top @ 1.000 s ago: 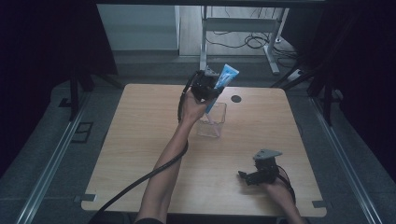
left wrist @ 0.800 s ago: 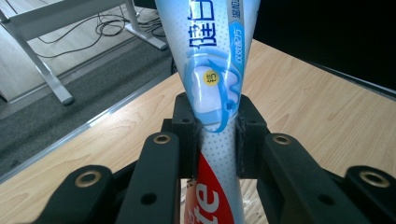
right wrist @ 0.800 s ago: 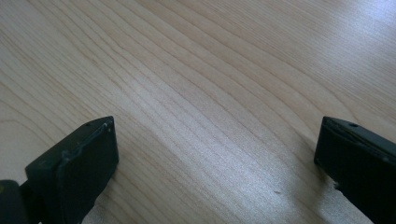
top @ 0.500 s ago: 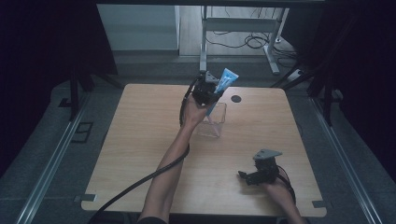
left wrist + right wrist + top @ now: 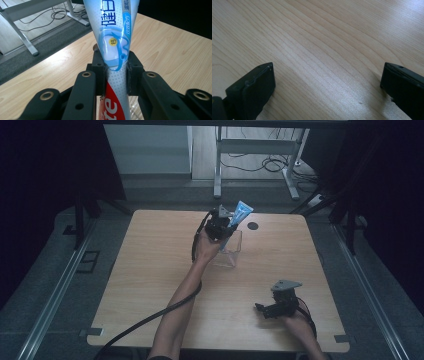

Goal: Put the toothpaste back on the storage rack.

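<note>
Left tongs (image 5: 226, 222) pinching toothpaste tube (image 5: 113, 37) upright over clear container (image 5: 231, 251) on table (image 5: 150, 270); right tongs (image 5: 267, 310) spread, idle near front edge. Mid-placement, probably. Next: lower tube inside, then release.

In the high view we are seeing the table (image 5: 150, 270) filling the middle of the frame, with the clear container (image 5: 231, 251) standing just above its centre and a small round disc (image 5: 253, 225) lying up and to the right of it near the far edge. The left gripper (image 5: 223, 222) is hovering right above the container, with the tube (image 5: 239, 213) sticking up to the upper right from between its jaws. The right gripper (image 5: 262, 309) is resting at the lower right of the table, well apart from the container.
</note>
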`<action>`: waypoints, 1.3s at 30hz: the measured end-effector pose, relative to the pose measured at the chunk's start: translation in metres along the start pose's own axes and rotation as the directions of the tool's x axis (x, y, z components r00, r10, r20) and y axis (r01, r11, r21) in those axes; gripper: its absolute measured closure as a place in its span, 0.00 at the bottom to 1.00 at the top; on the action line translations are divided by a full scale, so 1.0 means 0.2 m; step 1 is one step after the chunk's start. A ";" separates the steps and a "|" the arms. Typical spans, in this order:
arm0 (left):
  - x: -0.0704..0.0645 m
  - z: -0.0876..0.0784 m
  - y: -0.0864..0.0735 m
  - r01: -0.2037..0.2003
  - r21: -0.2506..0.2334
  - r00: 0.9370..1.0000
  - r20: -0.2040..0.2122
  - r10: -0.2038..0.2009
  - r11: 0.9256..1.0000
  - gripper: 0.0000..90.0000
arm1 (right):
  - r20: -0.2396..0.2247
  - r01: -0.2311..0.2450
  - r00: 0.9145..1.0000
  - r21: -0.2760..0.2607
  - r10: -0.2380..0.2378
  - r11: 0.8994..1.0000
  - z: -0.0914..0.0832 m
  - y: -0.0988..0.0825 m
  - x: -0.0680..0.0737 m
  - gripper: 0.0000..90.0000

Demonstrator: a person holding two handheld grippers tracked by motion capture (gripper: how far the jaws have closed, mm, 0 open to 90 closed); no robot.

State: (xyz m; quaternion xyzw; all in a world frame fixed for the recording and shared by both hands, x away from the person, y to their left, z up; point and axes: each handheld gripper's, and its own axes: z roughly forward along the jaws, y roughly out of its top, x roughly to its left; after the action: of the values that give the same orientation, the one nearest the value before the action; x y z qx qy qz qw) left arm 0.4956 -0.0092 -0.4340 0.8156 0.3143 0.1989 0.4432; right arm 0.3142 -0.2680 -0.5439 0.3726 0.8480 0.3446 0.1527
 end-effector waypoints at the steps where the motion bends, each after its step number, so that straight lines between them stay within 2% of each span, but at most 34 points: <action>1: 0.00 0.00 0.00 0.000 0.000 1.000 0.001 0.000 1.000 0.82 | 0.000 0.000 1.000 0.000 0.000 1.000 0.00 0.00 0.00 0.00; 12: -0.02 0.02 -0.02 -0.026 0.019 1.000 0.017 0.026 0.999 0.81 | 0.000 0.000 1.000 0.000 0.000 1.000 0.00 0.00 0.00 0.00; 24: -0.04 0.05 -0.04 -0.067 0.080 0.997 0.032 0.065 0.995 0.80 | 0.000 0.000 1.000 0.001 0.000 1.000 0.00 0.00 0.00 0.00; 39: -0.04 0.04 -0.04 -0.069 0.128 0.997 0.050 0.063 0.989 0.77 | 0.000 0.000 1.000 0.000 0.000 1.000 0.00 0.00 0.00 0.00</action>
State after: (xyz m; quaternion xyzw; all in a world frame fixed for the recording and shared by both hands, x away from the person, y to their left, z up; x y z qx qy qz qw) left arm 0.4919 -0.0169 -0.4459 0.8571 0.2890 0.1738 0.3893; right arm 0.3142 -0.2679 -0.5438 0.3728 0.8480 0.3444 0.1526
